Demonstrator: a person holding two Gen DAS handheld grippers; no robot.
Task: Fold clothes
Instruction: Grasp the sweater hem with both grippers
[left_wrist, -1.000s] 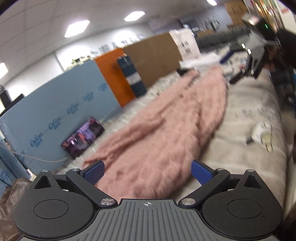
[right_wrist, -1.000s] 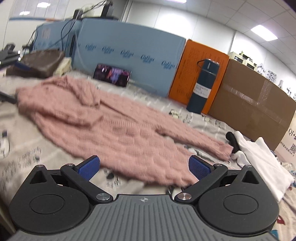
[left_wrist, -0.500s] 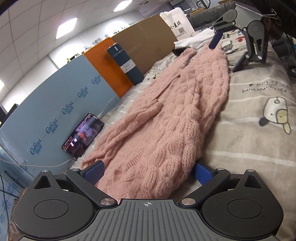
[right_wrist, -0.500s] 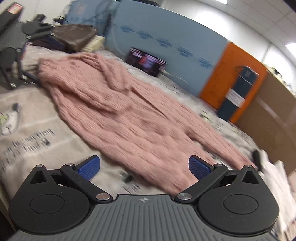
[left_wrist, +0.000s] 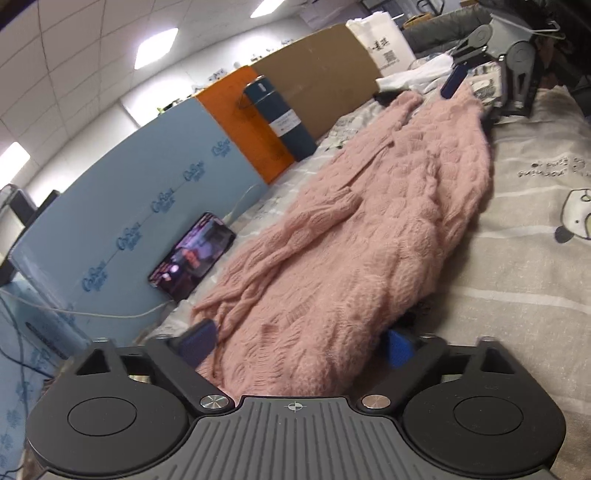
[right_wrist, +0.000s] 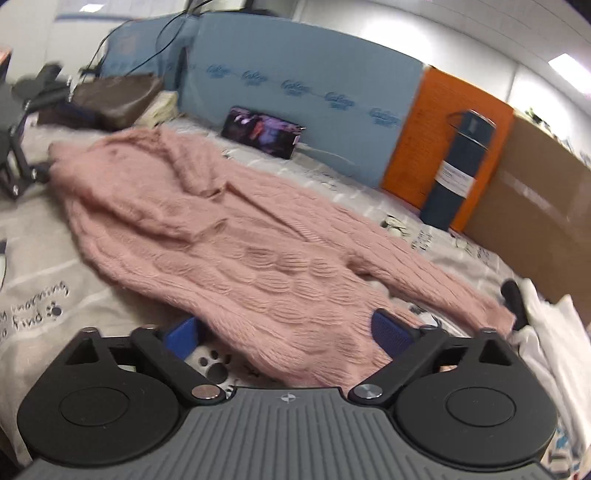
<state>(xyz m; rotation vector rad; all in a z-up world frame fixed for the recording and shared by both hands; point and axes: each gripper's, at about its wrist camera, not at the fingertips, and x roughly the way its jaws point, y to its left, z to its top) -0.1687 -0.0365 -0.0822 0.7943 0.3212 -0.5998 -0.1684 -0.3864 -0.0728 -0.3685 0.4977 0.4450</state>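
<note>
Left gripper (left_wrist: 295, 341), seen from the left wrist cam: jaws wide apart, straddling one end of the pink cable-knit sweater (left_wrist: 369, 229). Its blue pads (left_wrist: 197, 338) sit either side of the knit, w/ the right-hand pad partly tucked under the sweater's edge; not squeezing anything. Sweater lies stretched lengthwise on the grey printed bedsheet (left_wrist: 524, 266), running away from the cam toward the far end, one sleeve folded across its middle. At that far end the right gripper (left_wrist: 491, 66) is visible at the sweater's other end, one blue pad showing. Beside the sweater on the left: a phone (left_wrist: 192, 258) w/ lit screen leaning on a blue foam board (left_wrist: 122, 206), then an orange board (left_wrist: 251, 122), a dark teal flask (left_wrist: 280, 118) and a brown cardboard sheet (left_wrist: 321, 77). White cloth (left_wrist: 413, 75) lies near the far sleeve.

Right wrist cam, a bit blurred: right gripper (right_wrist: 291, 330) also spread open, pads either side of the sweater's (right_wrist: 221, 236) near corner, knit lying between them but not pinched. Sweater spreads diagonally over the bedsheet (right_wrist: 44, 295), one long sleeve reaching right toward a white garment (right_wrist: 550, 332). Phone (right_wrist: 262, 131), blue foam board (right_wrist: 295, 88), flask (right_wrist: 458, 170) and orange board (right_wrist: 436, 125) line the back. A brown bag (right_wrist: 114, 98) sits at the far left corner, and the left gripper (right_wrist: 18, 158) shows dark at the sweater's far end.
</note>
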